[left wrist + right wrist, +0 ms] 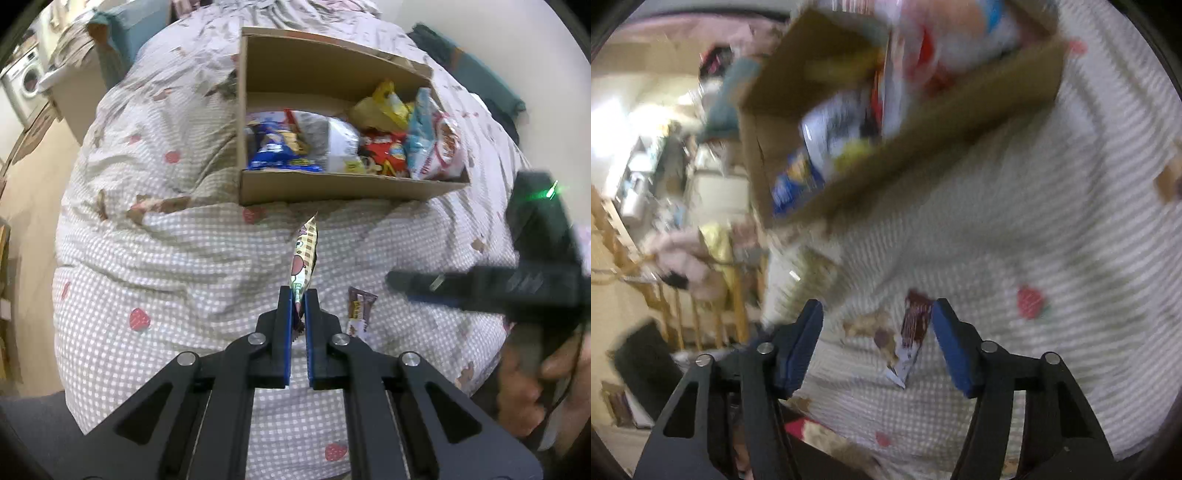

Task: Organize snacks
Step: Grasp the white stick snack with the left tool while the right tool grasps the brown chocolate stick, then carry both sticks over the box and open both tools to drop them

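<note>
In the left wrist view, a long snack packet [304, 254] is seen clamped by its near end between the blue pads of the left hand-held gripper [300, 295], its long axis running straight ahead from the pads toward the cardboard box [332, 188]. The box lies directly beyond the packet's free tip, on the checked bed cover [166, 258], and is already part filled with bags of snacks — blue ones at the left, red and yellow ones at the right. A small brown bar [360, 312] is seen lying on the cover just to the right of the left gripper's pads, and the right hand-held gripper [391, 278] is reaching in from the right edge, blurred, with its tip near that bar. In the right wrist view, much smeared by motion, the same brown bar [914, 332] is seen between the spread blue pads of the right hand-held gripper [877, 332], nearer the right-hand pad; whether it is touched cannot be told. Its long axis runs roughly along the pads, so the right hand is judged the nearer one for it. The box [923, 122] stands ahead and above — tilted in this view. The surface is a soft, rumpled bed; a washing machine [27, 79] and shelving are visible at the left of the room.
</note>
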Available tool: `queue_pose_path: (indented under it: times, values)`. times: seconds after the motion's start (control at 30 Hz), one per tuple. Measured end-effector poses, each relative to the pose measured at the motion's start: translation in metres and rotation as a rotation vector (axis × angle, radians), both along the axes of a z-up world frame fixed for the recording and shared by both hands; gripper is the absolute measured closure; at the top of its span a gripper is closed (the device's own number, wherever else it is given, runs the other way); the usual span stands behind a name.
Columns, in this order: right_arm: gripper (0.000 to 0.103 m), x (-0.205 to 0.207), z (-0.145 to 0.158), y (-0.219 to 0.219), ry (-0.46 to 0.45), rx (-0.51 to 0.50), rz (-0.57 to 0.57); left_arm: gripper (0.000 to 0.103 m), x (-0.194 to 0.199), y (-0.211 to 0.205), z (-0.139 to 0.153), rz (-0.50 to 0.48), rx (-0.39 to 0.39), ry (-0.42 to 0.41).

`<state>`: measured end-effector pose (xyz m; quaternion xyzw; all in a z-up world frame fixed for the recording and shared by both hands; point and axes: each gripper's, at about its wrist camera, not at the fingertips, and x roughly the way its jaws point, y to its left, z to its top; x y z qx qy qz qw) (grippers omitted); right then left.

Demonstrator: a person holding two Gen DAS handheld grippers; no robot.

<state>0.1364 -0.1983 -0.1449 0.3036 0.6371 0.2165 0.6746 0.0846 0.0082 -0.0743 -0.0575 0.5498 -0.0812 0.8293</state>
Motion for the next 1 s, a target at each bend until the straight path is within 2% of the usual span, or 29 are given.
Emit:
queue_pose_path:
  times: [0.17,0.23,0.3,0.37,0.5,0.7,0.87,1.0]
  values:
    - [0.051,-0.001,-0.024,0.037,0.047,-0.132,0.097,0.099,-0.003,0.009,-0.002,0.02,-0.004,-0.004]
    - [0.059,-0.002,-0.033,0.046,0.048,-0.171,0.139,0.099,-0.005,0.008,-0.002,0.02,0.012,-0.016]
    - [0.079,-0.004,-0.038,0.049,0.037,-0.221,0.172,0.099,-0.004,0.008,-0.004,0.02,0.014,-0.011]
    - [0.084,-0.008,-0.037,0.049,0.008,-0.241,0.193,0.099,-0.003,0.008,-0.002,0.031,0.014,-0.015]
    - [0.086,-0.014,-0.017,0.035,-0.069,-0.227,0.156,0.099,-0.004,0.006,0.003,0.037,0.013,-0.04]
    - [0.086,-0.018,0.03,-0.004,-0.217,-0.155,0.027,0.099,-0.01,0.008,0.009,0.063,0.024,-0.071]
    - [0.086,-0.02,0.056,-0.025,-0.289,-0.107,-0.036,0.099,-0.027,0.005,0.039,0.054,0.035,-0.178]
    - [0.086,-0.022,0.078,-0.035,-0.35,-0.089,-0.059,0.099,-0.031,0.013,0.07,0.089,0.022,-0.26]
